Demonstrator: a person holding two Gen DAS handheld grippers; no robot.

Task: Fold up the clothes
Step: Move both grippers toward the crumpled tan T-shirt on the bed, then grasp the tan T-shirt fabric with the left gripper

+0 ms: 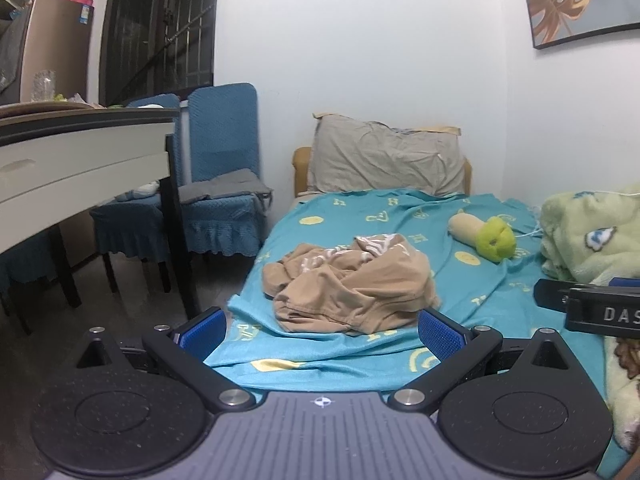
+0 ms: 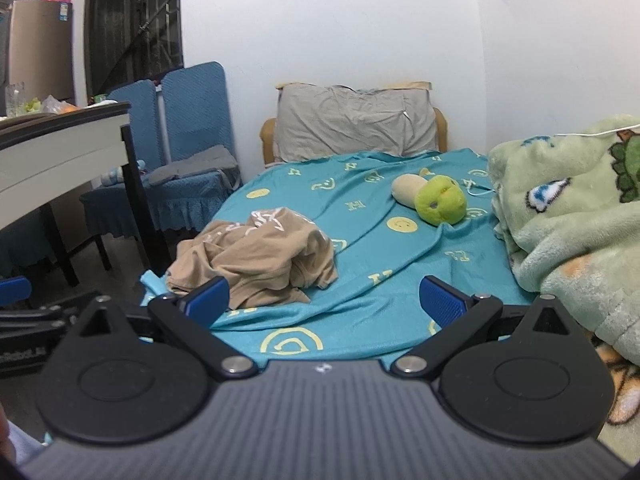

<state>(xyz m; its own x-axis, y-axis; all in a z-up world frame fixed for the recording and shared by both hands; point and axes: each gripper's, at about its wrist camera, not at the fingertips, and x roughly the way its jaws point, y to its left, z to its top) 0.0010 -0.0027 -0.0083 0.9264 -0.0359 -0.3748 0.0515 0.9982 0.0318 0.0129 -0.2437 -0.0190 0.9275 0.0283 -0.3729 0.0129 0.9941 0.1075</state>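
1 tan garment (image 1: 352, 284) crumpled on teal sheet (image 1: 480, 288), 12 o'clock of my left claw (image 1: 322, 330); right claw (image 2: 324, 302) too, both spread, empty. 1 plush toy (image 1: 482, 234), 1 pillow (image 1: 386, 158), 1 blanket (image 2: 568, 208) at 3 o'clock.

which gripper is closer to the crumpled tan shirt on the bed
Left. The left gripper sits open directly facing the tan shirt; the right gripper is off to its right, also open.

left tool (image 1: 322, 330) jaws spread wide, holding nothing, right tool (image 2: 326, 300) likewise, side by side
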